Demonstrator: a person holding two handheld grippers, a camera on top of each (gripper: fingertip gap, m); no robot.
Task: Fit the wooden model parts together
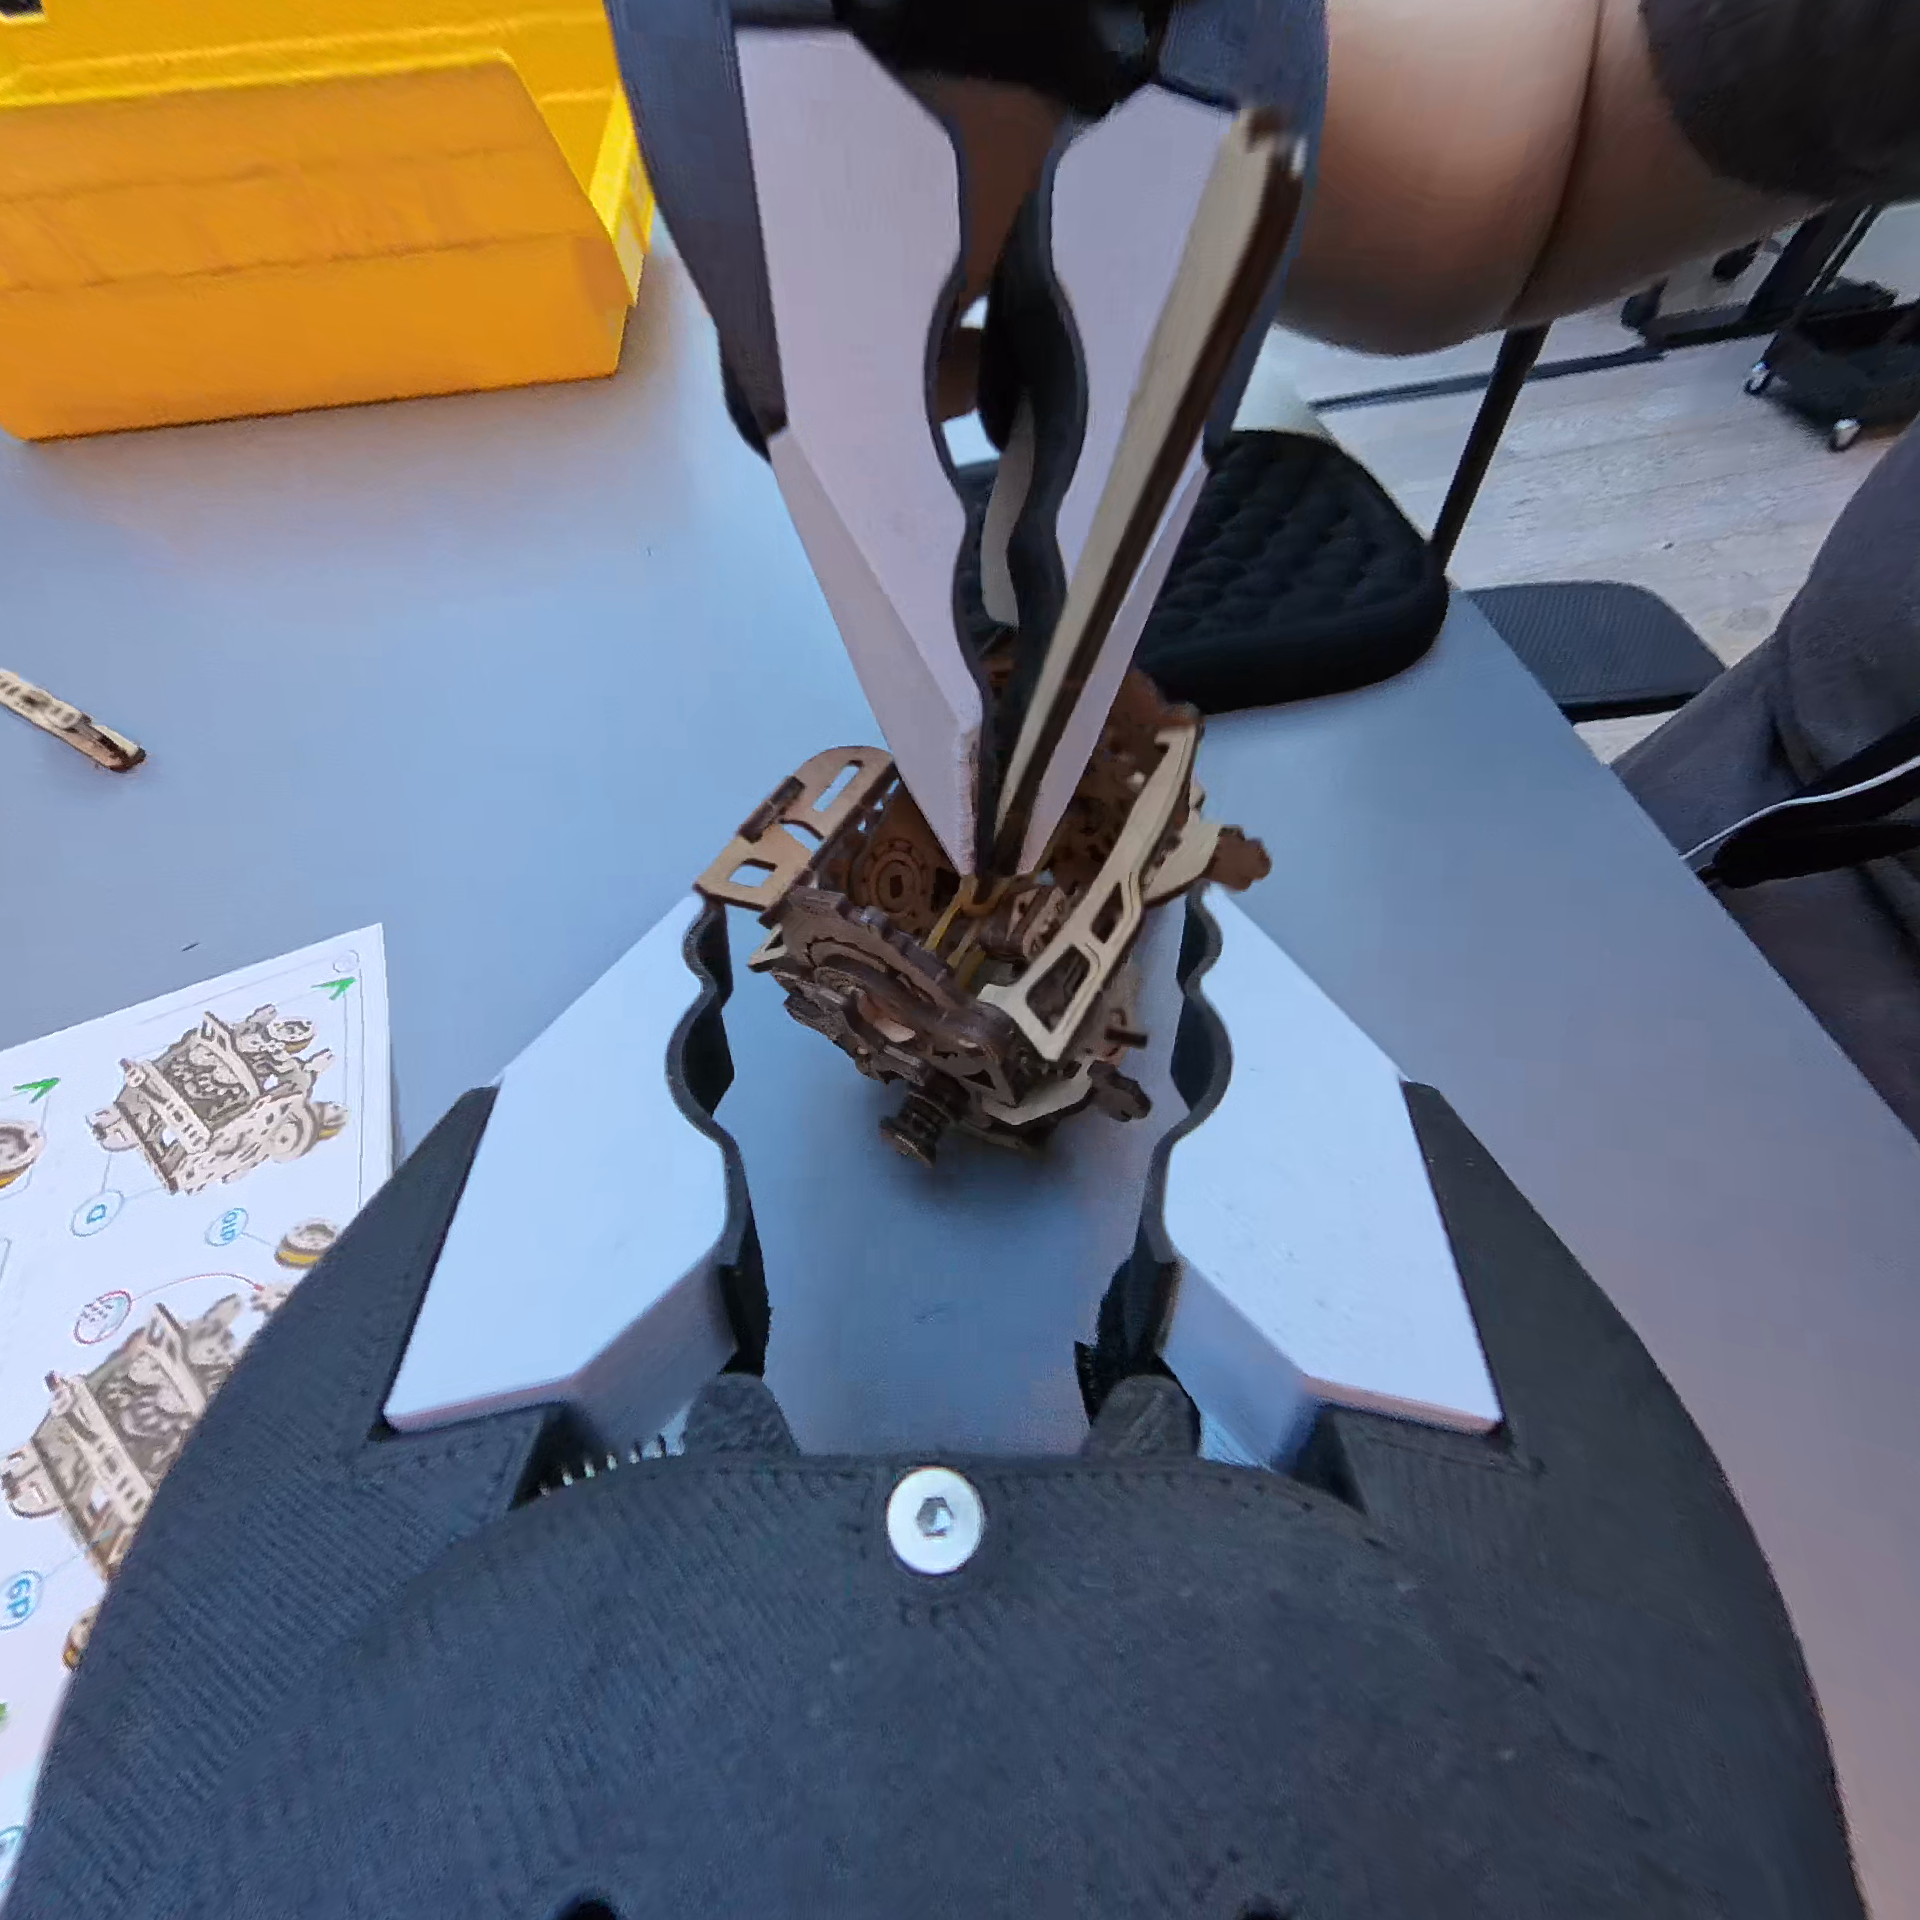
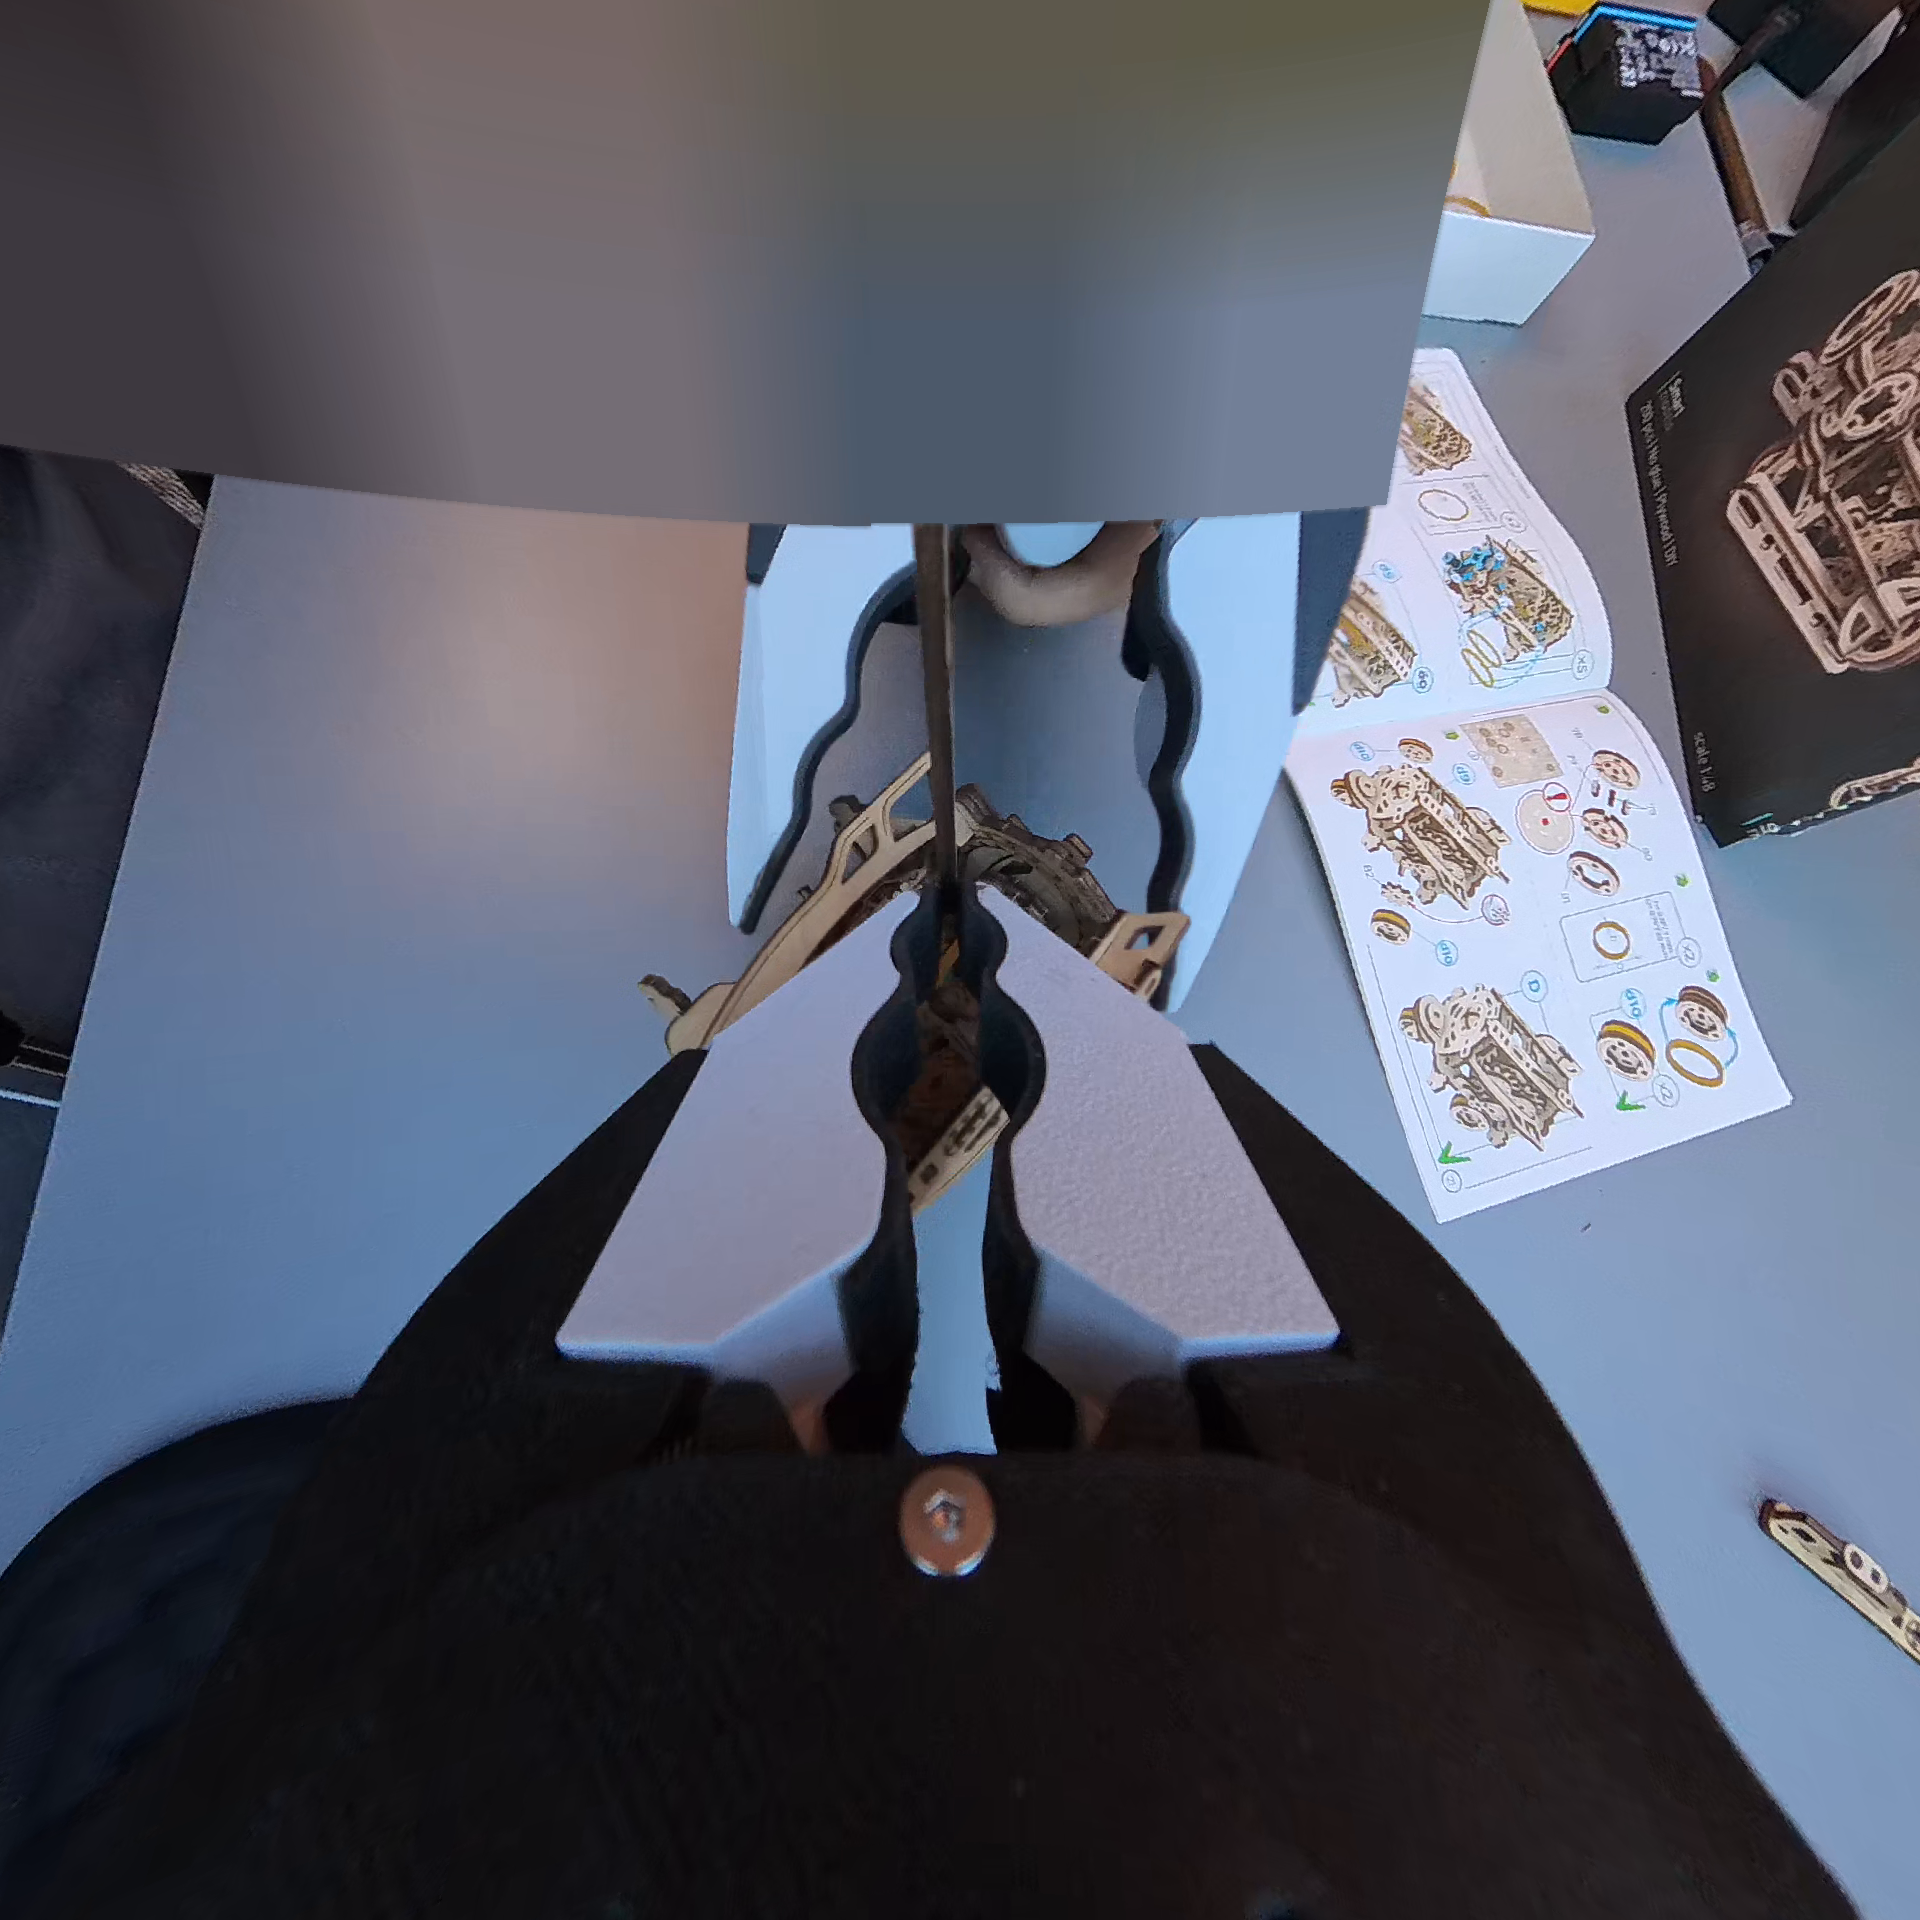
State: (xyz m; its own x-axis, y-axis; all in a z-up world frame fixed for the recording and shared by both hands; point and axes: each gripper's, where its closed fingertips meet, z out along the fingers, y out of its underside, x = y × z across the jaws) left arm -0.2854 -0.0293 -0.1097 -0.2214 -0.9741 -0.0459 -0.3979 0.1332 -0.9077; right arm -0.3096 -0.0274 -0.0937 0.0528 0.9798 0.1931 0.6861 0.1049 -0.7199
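The booklet [image 1: 156, 1247] at eight o'clock is cut by the left edge. The right gripper [image 2: 940, 925] covers the middle of the wooden model [image 2: 1039, 862] — what its tips pinch there is hidden. The small wooden piece [image 2: 1849, 1579] at four o'clock is cut off.

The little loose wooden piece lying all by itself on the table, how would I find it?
Start at the big yellow box in the table's far left corner. Come toward the open instruction booklet; between them on bare grey table lies a small flat wooden strip. Unlike the bulky wooden model between the jaws, it lies alone, thin and untouched.
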